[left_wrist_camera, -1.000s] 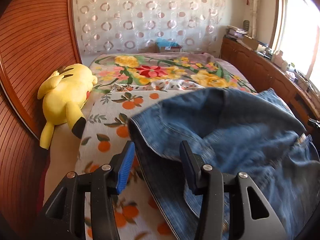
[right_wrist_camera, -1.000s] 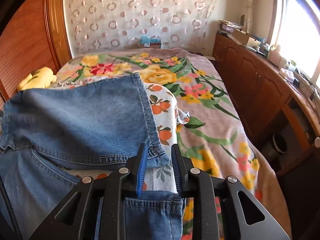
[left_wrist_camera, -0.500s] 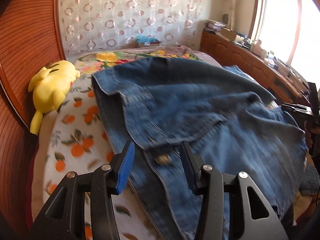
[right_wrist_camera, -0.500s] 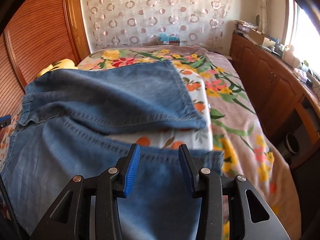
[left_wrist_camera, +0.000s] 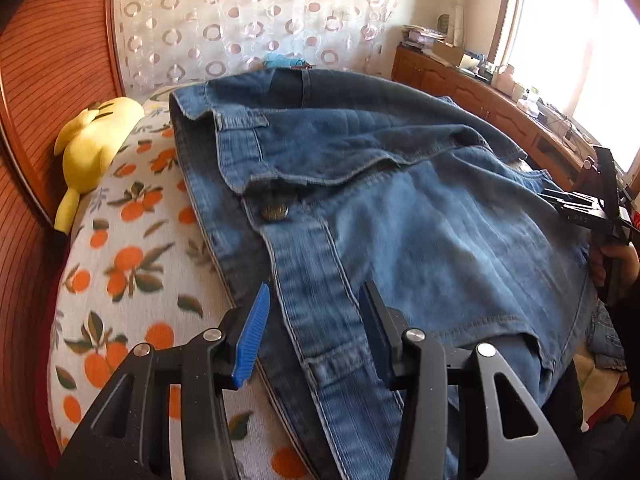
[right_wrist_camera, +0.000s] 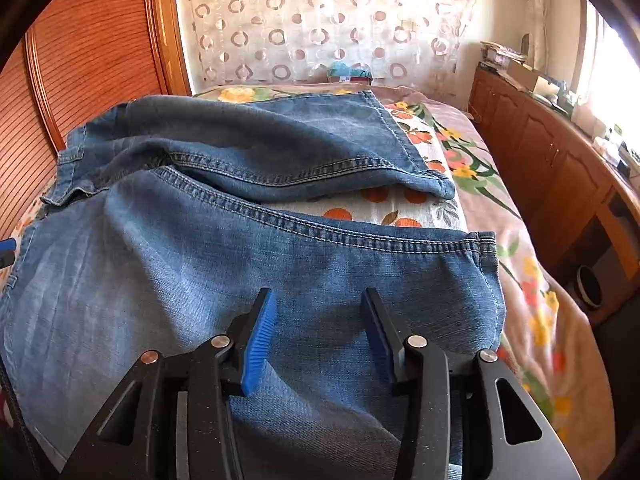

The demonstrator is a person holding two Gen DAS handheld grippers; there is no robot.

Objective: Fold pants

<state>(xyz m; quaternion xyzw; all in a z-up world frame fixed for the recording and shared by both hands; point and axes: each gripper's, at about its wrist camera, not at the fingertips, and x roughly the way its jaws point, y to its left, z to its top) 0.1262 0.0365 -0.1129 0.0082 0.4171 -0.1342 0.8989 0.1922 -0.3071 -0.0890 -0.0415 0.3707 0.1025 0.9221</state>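
Blue denim pants (left_wrist_camera: 400,208) lie spread on the bed, waistband and brass button (left_wrist_camera: 274,212) toward the left. In the right wrist view the pants (right_wrist_camera: 200,280) show two legs, the far leg (right_wrist_camera: 280,152) folded over, a strip of orange-print blanket between them. My left gripper (left_wrist_camera: 312,332) is open and empty, hovering over the waistband edge. My right gripper (right_wrist_camera: 316,332) is open and empty above the near leg's hem end. The right gripper also shows in the left wrist view (left_wrist_camera: 596,204) at the far right.
A yellow plush toy (left_wrist_camera: 94,144) lies against the wooden headboard (left_wrist_camera: 36,80) at the left. The orange-print blanket (left_wrist_camera: 128,264) covers a floral bedspread (right_wrist_camera: 520,264). A wooden cabinet (right_wrist_camera: 560,168) with clutter runs along the right under the window.
My right gripper let go of the pant leg's hem and opened, then pulled back. My left gripper moved back along the pants toward the waistband, staying open.
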